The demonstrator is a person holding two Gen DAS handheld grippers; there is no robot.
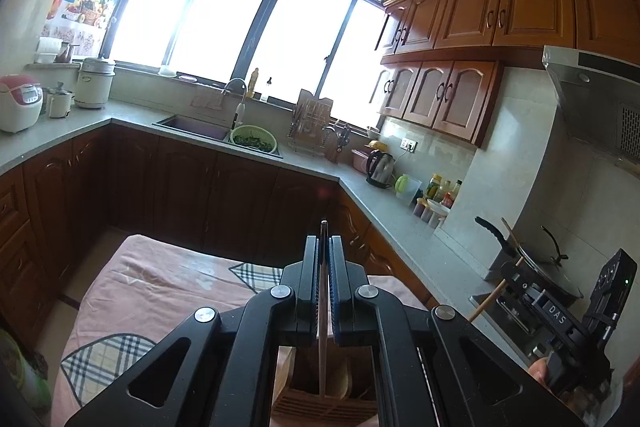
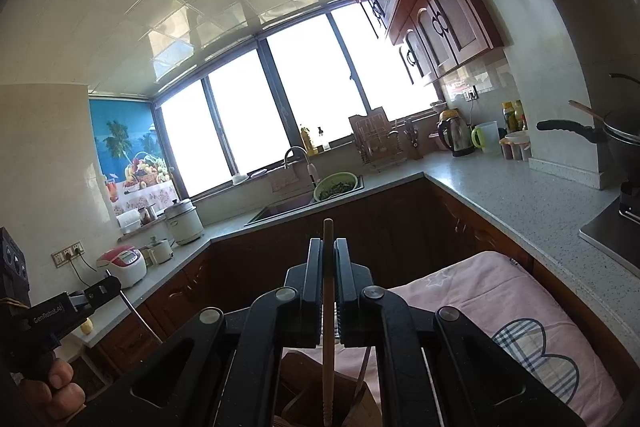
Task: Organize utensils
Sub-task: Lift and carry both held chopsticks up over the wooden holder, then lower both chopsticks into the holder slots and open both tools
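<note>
The left gripper (image 1: pixel 324 247) is squeezed shut on a thin metal-tipped stick (image 1: pixel 323 327) and the right gripper (image 2: pixel 328 251) on a wooden chopstick (image 2: pixel 328 307), both sticks reaching down into a wooden holder (image 1: pixel 320 399) on the pink cloth (image 1: pixel 160 279).

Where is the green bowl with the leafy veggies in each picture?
Left wrist view: the green bowl sits at the sink's right end, a little left of the picture's middle, under the window.
Right wrist view: the green bowl sits at the sink's right end, near the picture's middle, just above the right tool's tip.
Shared landmark: the curved faucet stands just left of the bowl in both.
</note>
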